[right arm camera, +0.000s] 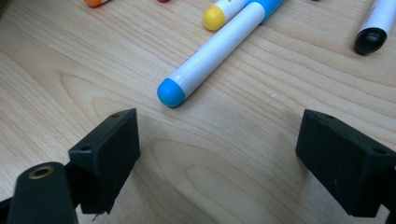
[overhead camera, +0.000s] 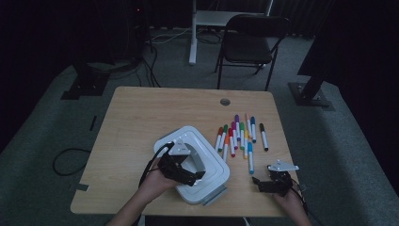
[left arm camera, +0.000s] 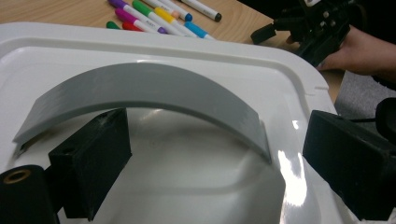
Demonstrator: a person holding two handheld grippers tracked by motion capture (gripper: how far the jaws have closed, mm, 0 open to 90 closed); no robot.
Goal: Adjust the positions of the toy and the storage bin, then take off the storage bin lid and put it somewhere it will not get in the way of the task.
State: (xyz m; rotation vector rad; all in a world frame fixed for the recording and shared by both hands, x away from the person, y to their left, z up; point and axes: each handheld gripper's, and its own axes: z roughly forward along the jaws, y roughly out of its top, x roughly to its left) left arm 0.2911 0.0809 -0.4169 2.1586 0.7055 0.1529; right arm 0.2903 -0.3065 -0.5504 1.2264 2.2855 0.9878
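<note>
Left hand-held gripper (overhead camera: 188,175) open, jaws straddling the grey handle (left arm camera: 144,88) of the white box (overhead camera: 214,162) at desk (overhead camera: 136,117) 6 o'clock, likely to lift it. Right hand-held gripper (overhead camera: 263,184) open, idle near blue marker (right arm camera: 212,56).

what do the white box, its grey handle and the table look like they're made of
White box: probably moulded plastic, glossy; light glints on its smooth surface and its rim is rounded.
Grey handle: likely plastic too, but matt; an even grey arched band with no shine.
Table: wood or a wood-look laminate, pale and smooth; grain lines run across it, which one I can't tell.
</note>
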